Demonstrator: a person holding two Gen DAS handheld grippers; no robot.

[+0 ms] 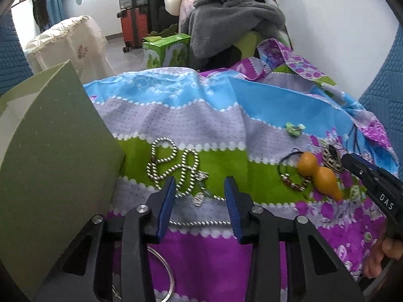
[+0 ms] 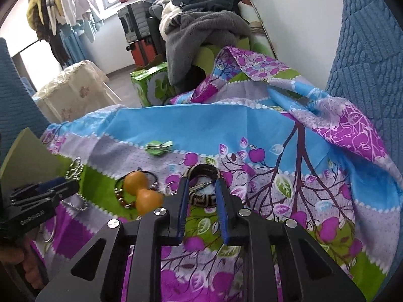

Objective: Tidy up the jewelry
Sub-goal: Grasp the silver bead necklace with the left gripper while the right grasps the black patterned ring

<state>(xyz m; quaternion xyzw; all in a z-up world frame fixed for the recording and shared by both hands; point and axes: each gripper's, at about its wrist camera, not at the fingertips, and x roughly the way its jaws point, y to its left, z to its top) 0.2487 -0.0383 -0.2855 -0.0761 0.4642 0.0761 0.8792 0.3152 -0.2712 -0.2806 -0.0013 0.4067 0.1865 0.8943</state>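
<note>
Green card box (image 1: 50, 151) hard against the left gripper's (image 1: 200, 183) left side, standing open-faced. Probably the home for the pieces, so worth keeping clear of the left finger on the way down.

Straight ahead of that gripper, and partly between its tips: silver ball chain (image 1: 173, 166), looped in curls on the patterned cloth (image 1: 221, 125), one strand trailing back under the jaws. Jaws parted, gripping nothing. Best to lower over a spot where two loops cross and pinch low, so as to catch chain and not a fold of cloth. Lift slowly, since loose loops would likely swing and could snag the metal ring (image 1: 163, 271) lying beneath the gripper body.

Further to its right: beaded bracelet (image 1: 294, 183) and orange gourd charm (image 1: 317, 176), touching each other, on the cloth just left of the right gripper (image 2: 201, 188). Green hair clip (image 2: 158, 148) beyond them, apart.

Between the right gripper's tips: woven patterned bangle (image 2: 202, 171), lying on the cloth. Jaws drawn narrow, blue pads (image 2: 185, 196) flanking the band at either side. Pressing or merely beside it, cannot tell. Squeeze across the band itself, not across the hollow. Keep the left tip off the gourd, which looks smooth and liable to roll away.
</note>
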